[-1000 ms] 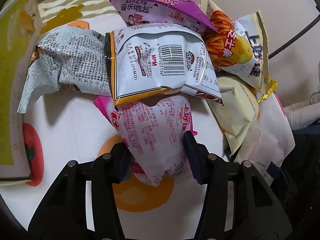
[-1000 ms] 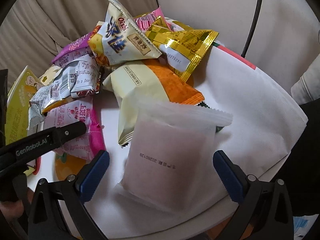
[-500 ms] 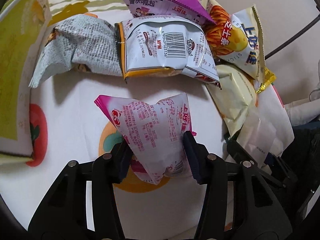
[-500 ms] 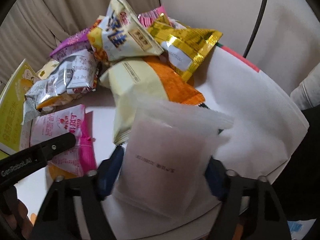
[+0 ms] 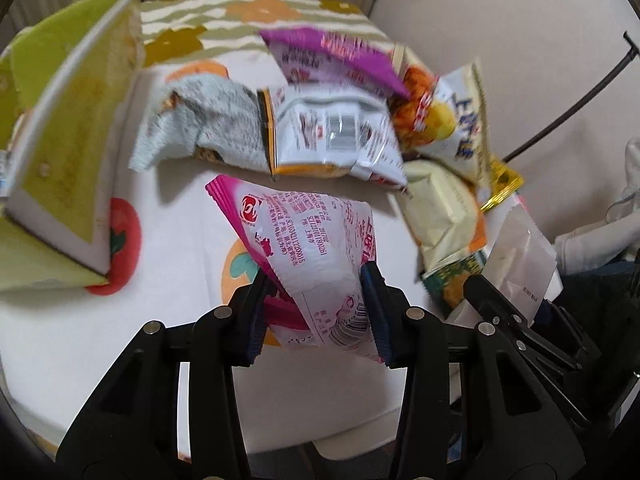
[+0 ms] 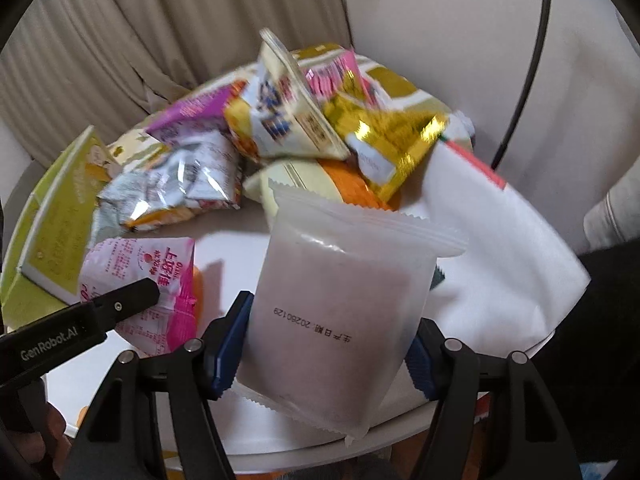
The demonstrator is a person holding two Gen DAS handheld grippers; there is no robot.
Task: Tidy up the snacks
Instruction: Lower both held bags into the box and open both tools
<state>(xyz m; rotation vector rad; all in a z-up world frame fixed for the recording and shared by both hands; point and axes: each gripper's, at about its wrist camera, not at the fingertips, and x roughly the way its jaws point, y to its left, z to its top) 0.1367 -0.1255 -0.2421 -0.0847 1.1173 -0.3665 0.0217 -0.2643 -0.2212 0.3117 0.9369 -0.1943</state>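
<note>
Both packets now lifted: left tongs (image 5: 316,312) clamping pink packet (image 5: 312,248), right tongs (image 6: 324,352) clamping frosted pouch (image 6: 340,304).

two grippers (image 6: 320,350), about nine snack packets (image 6: 344,304)

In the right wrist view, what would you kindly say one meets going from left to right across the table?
Green box → pink packet → frosted pouch → white bag.

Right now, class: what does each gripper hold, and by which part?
Left gripper: pink-and-white snack packet, lower end. Right gripper: frosted translucent pouch, lower side edges.
</note>
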